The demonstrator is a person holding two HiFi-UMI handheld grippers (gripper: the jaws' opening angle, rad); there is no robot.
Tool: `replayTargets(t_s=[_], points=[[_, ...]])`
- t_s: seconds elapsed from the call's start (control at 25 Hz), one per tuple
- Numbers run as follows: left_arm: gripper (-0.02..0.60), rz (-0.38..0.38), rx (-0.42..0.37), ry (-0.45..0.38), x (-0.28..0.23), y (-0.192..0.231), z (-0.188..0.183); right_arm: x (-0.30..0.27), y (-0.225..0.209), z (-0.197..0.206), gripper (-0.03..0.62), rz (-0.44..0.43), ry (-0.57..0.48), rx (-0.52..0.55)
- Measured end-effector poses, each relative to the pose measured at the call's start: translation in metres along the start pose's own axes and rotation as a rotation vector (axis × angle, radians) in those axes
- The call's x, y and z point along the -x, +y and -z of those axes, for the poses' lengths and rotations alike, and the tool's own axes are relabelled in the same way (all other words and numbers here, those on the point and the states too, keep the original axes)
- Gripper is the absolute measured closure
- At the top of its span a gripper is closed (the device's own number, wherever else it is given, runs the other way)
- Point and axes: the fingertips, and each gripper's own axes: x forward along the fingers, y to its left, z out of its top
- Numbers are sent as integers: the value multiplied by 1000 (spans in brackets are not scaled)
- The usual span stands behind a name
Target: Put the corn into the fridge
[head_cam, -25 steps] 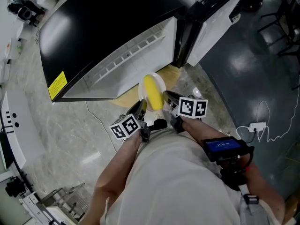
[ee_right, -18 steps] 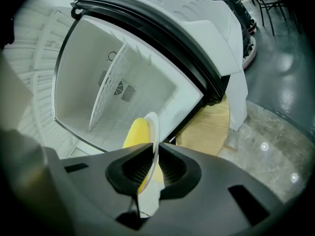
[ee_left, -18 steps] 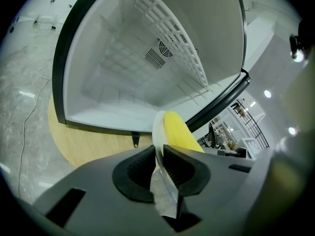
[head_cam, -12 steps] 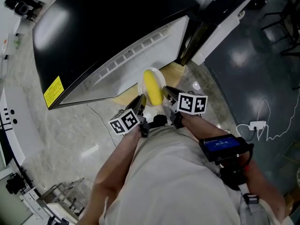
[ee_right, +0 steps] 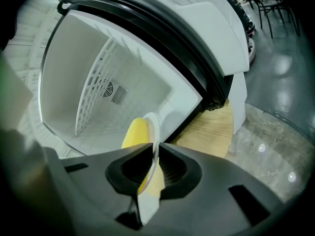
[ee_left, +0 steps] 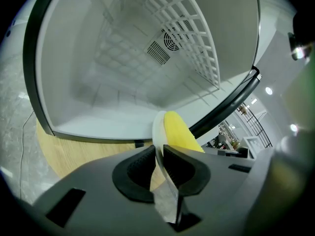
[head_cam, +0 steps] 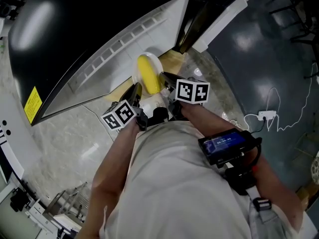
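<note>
A yellow corn cob lies on a small white plate, held just in front of the open fridge. My left gripper is shut on the plate's left rim and my right gripper on its right rim. The left gripper view has the plate edge pinched between the left gripper jaws, with the corn to its right. From the right gripper view, the right gripper clamps the plate, corn on its left. The white fridge interior fills the background.
The fridge door stands open to the right. A wire rack lines the fridge cavity, with a round vent on the back wall. A wooden board lies under the fridge front. A white cable and plug trail on the dark floor at the right.
The plate with the corn, held by both grippers, has moved forward, closer to the fridge opening. Both grips are unchanged.
</note>
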Motion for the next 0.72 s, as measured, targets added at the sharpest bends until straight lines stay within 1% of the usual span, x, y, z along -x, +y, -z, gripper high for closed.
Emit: replayTargets(t_s=[0.2,0.36,0.52,0.72], points=[[535,-10,1,3,-14,15,-4,-19,-8,-3,554,14,-24,-21],[535,-23,-20,-4,-17,14,-12,-21,-6,-9,554,8,-45,-24],[535,-33,-32,-8,-24,10,-17,-19,-11,-16,555,23,-65,-27],[535,-43,-44,-13,-33,11,-24,-26,-11,-28,556,25,-114,-50]])
